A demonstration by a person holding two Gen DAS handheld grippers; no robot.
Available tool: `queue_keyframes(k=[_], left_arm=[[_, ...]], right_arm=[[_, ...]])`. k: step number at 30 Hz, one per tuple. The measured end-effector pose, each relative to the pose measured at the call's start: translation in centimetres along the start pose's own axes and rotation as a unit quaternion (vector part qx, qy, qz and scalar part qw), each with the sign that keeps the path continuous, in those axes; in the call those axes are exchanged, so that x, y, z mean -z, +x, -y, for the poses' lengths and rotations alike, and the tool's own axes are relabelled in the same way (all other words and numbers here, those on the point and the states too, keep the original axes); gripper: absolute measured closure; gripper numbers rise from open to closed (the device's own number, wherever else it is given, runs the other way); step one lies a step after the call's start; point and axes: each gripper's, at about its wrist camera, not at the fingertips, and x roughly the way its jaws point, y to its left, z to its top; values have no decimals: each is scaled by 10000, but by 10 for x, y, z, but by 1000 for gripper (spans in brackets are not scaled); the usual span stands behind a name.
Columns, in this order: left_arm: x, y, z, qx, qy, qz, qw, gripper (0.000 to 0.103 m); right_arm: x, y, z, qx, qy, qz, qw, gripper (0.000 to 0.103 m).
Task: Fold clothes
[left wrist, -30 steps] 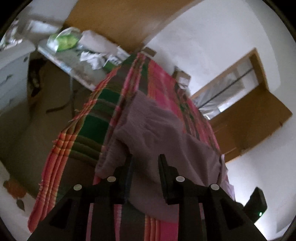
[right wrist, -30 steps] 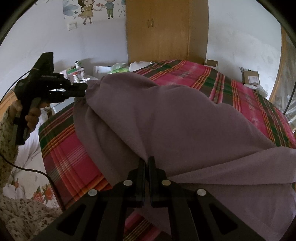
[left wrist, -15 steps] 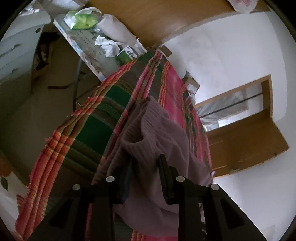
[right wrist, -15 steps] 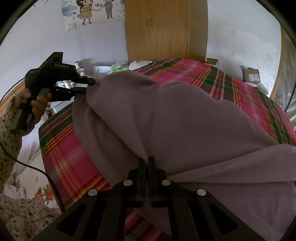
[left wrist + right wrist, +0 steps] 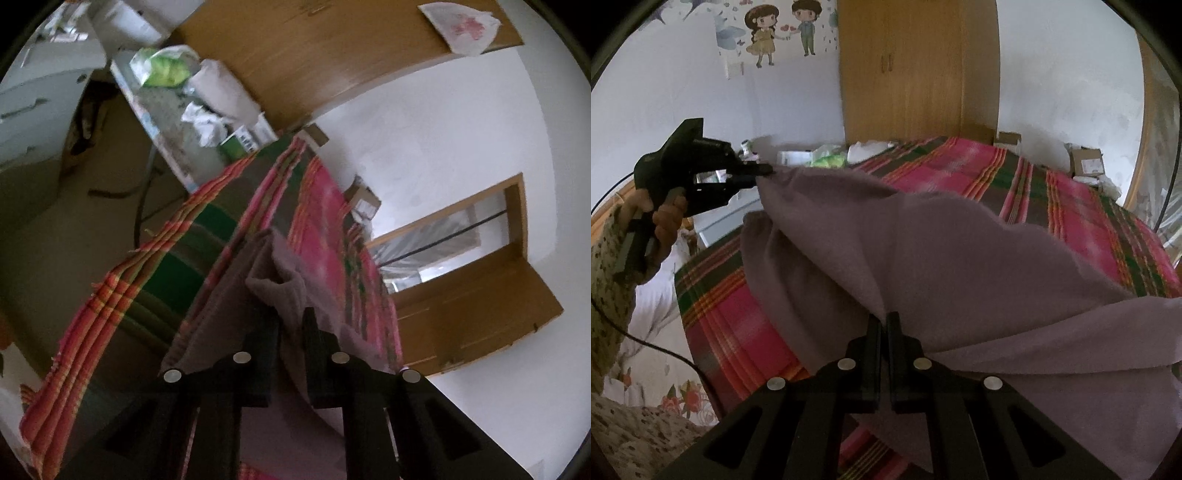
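- Mauve garment [image 5: 942, 251] lifted over plaid bedspread [image 5: 1071, 206] (lower part draped on it)
- Left gripper [image 5: 764, 172] pinching one raised corner
- Right gripper [image 5: 883, 325] clamped on the near edge

— That black plastic pistol-grip left gripper [image 5: 764, 173], what's on it?

— Faint pale lettering along its top, and a thin black cable [image 5: 665, 350] hanging below the handle.

— And the black two-finger right gripper [image 5: 883, 325]?

— Four round silver screws across its angular frame, with triangular cut-outs below them.

— The person's clothing?

— A cream long sleeve [image 5: 609, 266] with dark speckles, just behind the pistol handle.
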Motion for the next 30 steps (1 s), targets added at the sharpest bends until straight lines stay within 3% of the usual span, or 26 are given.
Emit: queue_keyframes(k=[8, 18, 30], left_arm=[[15, -19, 8, -267, 245, 69, 9993, 91], [31, 0, -33, -867, -1, -235, 9960, 91], [37, -3, -40, -868, -132, -178, 9960, 90]], right_arm=[[7, -3, -1, -62, -178, -147, 9997, 100], [18, 0, -3, -162, -362, -413, 9984, 100], [26, 9, 0, -378, -112, -647, 9971, 97]])
